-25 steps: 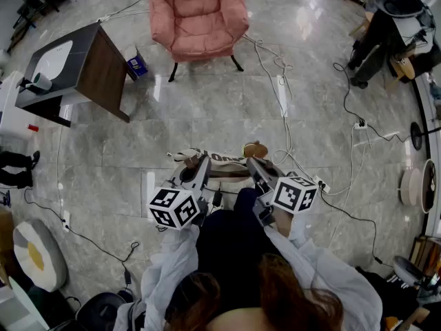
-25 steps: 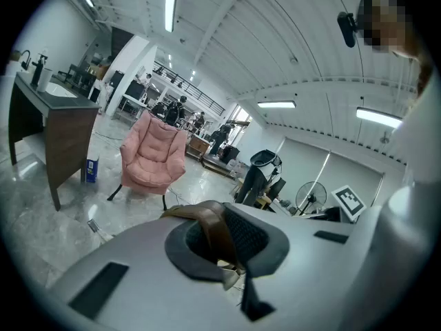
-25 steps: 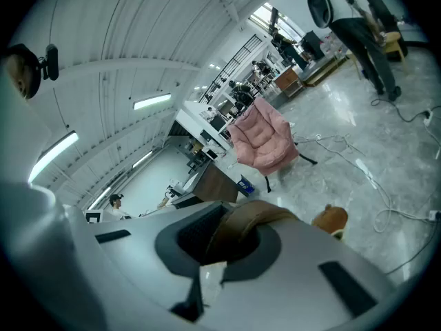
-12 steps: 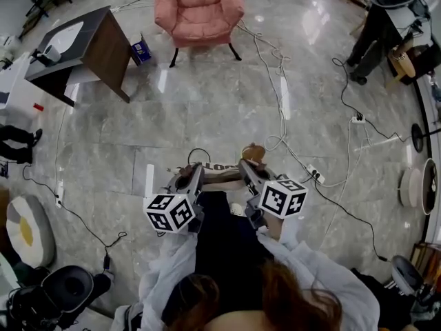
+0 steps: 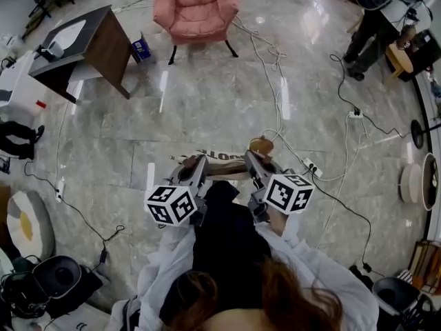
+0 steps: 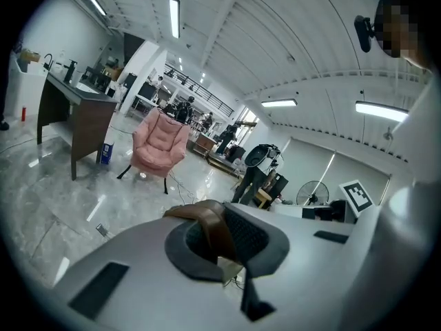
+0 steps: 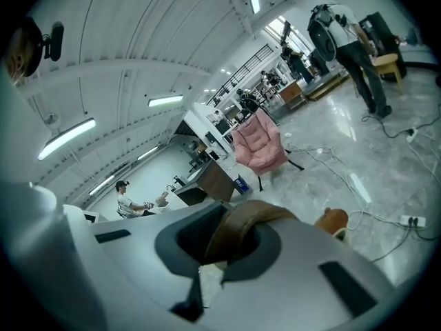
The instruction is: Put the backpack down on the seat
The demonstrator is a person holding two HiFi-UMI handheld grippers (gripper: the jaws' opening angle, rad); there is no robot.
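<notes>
Above marble floor [image 5: 207,116], left tongs [image 5: 198,164] and right tongs [image 5: 252,159] pinch backpack straps [image 6: 212,221].

Floor [image 5: 207,109] is shiny grey marble tile with white cables [image 5: 265,54] snaking all over it, plus a white power strip [image 5: 311,167] lying right of the middle. Dark wood worktop [image 5: 110,47] sits top left, with a little blue box [image 5: 141,48] on the floor just off its right corner. Round white-and-yellow cushion [image 5: 24,226] at the left edge. Someone in dark clothes [image 5: 365,33] stands top right.
</notes>
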